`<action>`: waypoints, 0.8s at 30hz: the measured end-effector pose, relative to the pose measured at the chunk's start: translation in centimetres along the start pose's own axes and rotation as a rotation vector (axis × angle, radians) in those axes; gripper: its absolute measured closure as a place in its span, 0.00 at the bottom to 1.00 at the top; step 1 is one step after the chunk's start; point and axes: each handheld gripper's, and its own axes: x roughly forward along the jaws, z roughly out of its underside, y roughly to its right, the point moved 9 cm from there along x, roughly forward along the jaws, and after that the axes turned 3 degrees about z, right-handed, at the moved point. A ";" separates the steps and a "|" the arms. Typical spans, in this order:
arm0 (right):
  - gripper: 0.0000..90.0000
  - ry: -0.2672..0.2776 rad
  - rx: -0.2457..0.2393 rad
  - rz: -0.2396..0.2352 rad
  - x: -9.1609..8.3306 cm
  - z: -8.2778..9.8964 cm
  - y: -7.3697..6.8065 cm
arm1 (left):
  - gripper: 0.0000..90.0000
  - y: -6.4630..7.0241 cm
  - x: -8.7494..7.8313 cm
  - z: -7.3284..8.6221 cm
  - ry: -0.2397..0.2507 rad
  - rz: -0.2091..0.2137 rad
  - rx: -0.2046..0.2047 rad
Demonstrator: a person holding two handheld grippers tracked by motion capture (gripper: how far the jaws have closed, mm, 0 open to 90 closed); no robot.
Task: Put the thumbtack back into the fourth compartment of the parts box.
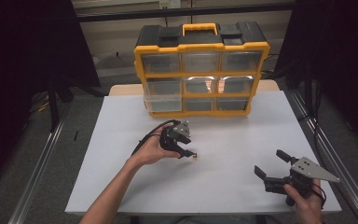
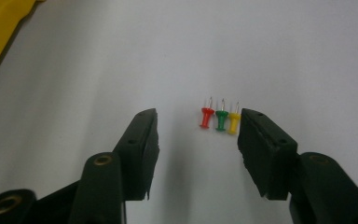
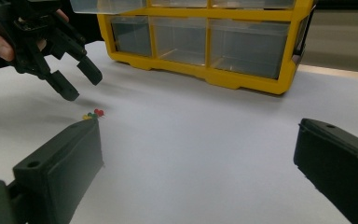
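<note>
Left gripper [image 2: 197, 135] half open, gripping nothing, poised over three push pins [image 2: 220, 119] in front of the drawer cabinet [image 1: 201, 70]. Right gripper [image 1: 272, 167] wide open, empty, farther from the cabinet. Grasp not yet made; pickup and stowing probably all left.

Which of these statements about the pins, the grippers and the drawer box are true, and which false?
1. Three pins lie side by side on the white table. True.
2. The left gripper grips the pins. False: its jaws stand apart, touching none.
3. The middle pin is blue. False: it is green, between red and yellow.
4. The drawer box is yellow and black. True.
5. The right gripper is shut. False: its jaws stand wide apart.
</note>
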 end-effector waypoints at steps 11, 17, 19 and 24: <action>0.01 0.000 -0.005 0.001 0.0 0.0 0.0 | 0.60 -1.0 1.5 -0.3 -0.058 0.038 0.020; 0.01 -0.002 -0.008 -0.002 0.0 0.1 -0.1 | 0.64 -1.3 2.2 -0.3 -0.075 0.057 0.024; 0.01 -0.002 -0.007 -0.002 0.0 0.1 -0.1 | 0.64 -1.2 2.2 -0.4 -0.076 0.066 0.026; 0.01 -0.003 -0.006 -0.003 0.0 0.1 -0.1 | 0.68 -1.1 2.3 -0.7 -0.079 0.048 0.031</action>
